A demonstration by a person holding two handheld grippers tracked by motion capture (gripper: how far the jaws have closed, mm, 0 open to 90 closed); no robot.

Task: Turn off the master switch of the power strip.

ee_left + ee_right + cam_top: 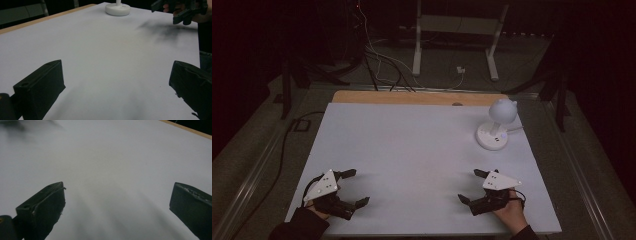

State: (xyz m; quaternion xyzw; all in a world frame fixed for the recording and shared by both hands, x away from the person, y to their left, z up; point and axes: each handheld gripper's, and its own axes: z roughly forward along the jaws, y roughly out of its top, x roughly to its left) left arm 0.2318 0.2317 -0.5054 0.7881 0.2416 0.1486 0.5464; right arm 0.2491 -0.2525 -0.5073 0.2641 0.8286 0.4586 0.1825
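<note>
Lamp (497, 127) on tabletop (412, 150), far right corner. Left gripper (357, 187) near-left edge, right gripper (472, 186) near-right, well apart, both facing inward.

You are holding two black grippers, the left gripper (354, 187) and the right gripper (472, 186), each topped by a grey plate. Beneath them the white table (412, 145) is showing a tan wooden edge. Beyond your right gripper, a plain white lamp (497, 125) is standing.

A dim lab: white test table (412, 150), loose floor cables (382, 60), metal frame legs (417, 45) behind
</note>
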